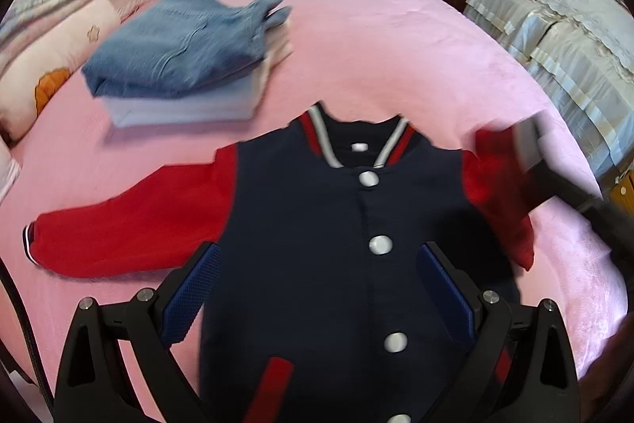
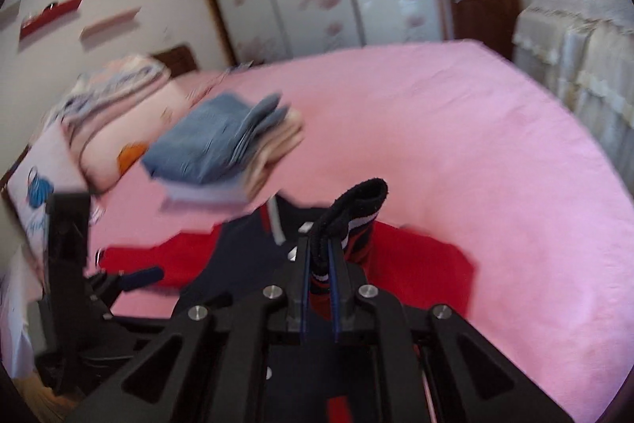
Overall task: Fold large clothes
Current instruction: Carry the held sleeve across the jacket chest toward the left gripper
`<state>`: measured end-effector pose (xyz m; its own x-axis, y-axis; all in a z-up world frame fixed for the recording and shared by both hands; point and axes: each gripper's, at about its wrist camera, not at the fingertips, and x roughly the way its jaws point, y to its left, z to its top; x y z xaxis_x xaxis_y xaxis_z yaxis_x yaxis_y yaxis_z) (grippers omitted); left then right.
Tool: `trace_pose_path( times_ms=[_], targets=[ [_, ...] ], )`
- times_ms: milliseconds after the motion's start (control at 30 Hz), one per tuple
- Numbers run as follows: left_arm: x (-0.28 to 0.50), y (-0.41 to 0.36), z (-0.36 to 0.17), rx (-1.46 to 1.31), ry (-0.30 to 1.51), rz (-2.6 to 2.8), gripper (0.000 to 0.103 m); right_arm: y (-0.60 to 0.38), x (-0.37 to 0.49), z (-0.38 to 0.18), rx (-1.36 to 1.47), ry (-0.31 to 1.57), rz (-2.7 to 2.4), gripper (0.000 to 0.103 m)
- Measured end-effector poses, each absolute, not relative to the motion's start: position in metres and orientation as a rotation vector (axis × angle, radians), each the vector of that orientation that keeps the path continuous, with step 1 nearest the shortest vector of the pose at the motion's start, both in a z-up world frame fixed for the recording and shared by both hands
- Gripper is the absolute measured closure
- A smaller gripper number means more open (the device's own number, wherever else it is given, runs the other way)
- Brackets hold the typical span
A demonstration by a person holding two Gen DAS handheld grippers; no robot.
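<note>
We see the left gripper [image 1: 319, 288]: matte black frame w/ triangular cut-outs, silver round screws at the pivots, fingers [image 1: 194, 288] lined w/ blue dotted pads. A black braided cable [image 1: 23, 320] runs along its left side. Right gripper [image 2: 319, 256]: same black build, silver screws, thin blue pad edges.

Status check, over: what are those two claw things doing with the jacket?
Right hand-held gripper shut on cuff. Left hand-held gripper open above jacket. Nothing blocking.

The jacket [image 1: 348, 244] lies on the bed [image 1: 376, 46], with the folded stack [image 1: 186, 62] behind it to the left.
</note>
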<state>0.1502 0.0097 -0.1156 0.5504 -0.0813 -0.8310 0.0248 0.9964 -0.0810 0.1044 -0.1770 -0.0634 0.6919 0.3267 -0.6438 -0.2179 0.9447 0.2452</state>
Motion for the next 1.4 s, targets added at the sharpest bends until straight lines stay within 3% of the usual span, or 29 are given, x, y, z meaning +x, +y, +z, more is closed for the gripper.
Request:
trace_pose_path(
  times_ms=[200,333,600,733,933,1033,1400],
  targets=[
    [0.155,0.027,-0.131,-0.111,1.012,-0.153,0.005,-0.15,0.123,-0.136,0.149,0.968,0.332,0.09],
    [0.159,0.022,-0.137,-0.164,1.02,-0.22,0.005,-0.169,0.105,-0.129,0.219,0.95,0.333,0.062],
    [0.163,-0.009,-0.146,-0.184,1.017,-0.393,0.007,-0.216,0.054,-0.1,0.21,0.873,0.253,0.061],
    [0.169,-0.014,-0.161,-0.211,1.048,-0.444,0.027,-0.221,0.042,-0.107,0.196,0.892,0.229,0.061],
    [0.177,-0.007,-0.183,-0.259,1.084,-0.434,0.039,-0.224,0.033,-0.127,0.211,0.941,0.232,0.061],
    [0.182,-0.002,-0.199,-0.289,1.123,-0.434,0.055,-0.228,0.032,-0.132,0.229,0.949,0.237,0.061],
    [0.197,-0.021,-0.218,-0.241,1.144,-0.4,0.056,-0.233,0.033,-0.14,0.252,0.951,0.218,0.061]
  ],
)
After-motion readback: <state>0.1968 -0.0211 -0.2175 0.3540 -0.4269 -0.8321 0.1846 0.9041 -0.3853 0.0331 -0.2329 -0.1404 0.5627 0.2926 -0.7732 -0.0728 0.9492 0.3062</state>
